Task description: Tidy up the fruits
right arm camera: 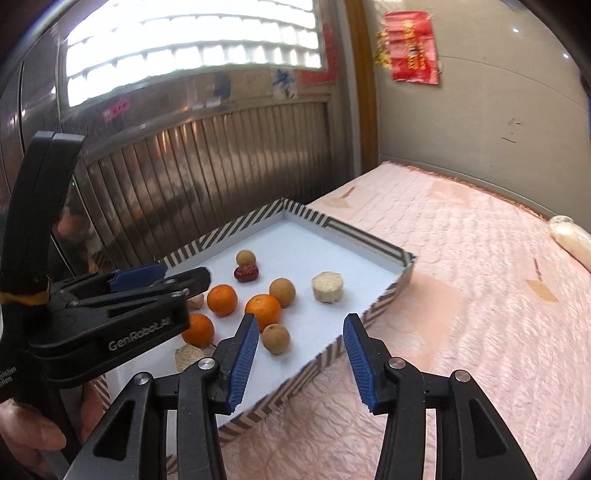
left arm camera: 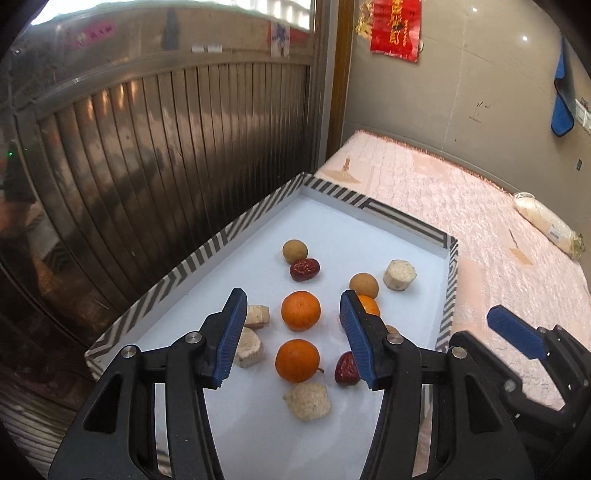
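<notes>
Here the left hand-held gripper (left arm camera: 293, 332), half open and empty, hovers over the tray (left arm camera: 207, 251), oranges (left arm camera: 300, 310) straight ahead between its jaws; the right hand-held gripper (right arm camera: 301, 363), likewise empty, sits nearer the tray's right edge.

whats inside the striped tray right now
Loose in the striped tray: three oranges, three brown longans, two red dates and pale cut chunks. The left gripper hides parts of some pieces; both grippers are empty.

A home: pink quilted bed (right arm camera: 461, 295), red wall decoration (left arm camera: 396, 29).
</notes>
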A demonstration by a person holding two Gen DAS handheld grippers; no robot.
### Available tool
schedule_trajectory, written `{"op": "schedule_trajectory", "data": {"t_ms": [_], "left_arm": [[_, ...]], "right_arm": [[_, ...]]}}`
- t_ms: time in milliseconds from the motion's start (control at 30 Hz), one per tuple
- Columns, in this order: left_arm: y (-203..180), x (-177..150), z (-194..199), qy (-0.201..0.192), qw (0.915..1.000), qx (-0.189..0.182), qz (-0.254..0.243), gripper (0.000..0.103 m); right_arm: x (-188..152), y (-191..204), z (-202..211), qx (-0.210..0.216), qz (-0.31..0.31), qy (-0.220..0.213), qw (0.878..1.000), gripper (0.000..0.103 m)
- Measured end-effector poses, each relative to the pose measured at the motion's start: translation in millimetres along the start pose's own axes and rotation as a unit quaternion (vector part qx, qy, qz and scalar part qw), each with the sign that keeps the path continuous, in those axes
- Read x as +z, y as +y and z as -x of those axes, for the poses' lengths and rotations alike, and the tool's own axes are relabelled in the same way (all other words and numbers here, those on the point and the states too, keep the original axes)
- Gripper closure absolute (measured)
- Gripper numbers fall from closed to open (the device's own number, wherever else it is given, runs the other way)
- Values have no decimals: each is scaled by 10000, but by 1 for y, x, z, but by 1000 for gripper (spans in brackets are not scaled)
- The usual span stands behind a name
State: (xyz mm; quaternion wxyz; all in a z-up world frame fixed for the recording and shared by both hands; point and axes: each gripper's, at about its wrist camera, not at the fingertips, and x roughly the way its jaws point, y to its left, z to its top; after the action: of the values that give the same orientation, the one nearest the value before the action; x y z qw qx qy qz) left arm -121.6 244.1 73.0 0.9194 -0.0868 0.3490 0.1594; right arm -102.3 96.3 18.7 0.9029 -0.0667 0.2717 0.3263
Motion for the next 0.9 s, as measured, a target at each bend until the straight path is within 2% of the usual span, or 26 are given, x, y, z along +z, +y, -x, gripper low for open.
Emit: {"op": "schedule_trajectory", "data": {"t_ms": [133,400,900], "left_arm": [[-7,-4,15,-156,9997,134,-129,50],[-12,-13,36,-232,9995,101,-165,50],[-8,-19,52,-288,9995,71,-109,50]], "right_arm": [[-5,-7,17,18,-148,-177,9997,55],[-10,-10,39,75,-182,-317,9993,54],[-13,0,49,110,-44,-348,9993,54]]}}
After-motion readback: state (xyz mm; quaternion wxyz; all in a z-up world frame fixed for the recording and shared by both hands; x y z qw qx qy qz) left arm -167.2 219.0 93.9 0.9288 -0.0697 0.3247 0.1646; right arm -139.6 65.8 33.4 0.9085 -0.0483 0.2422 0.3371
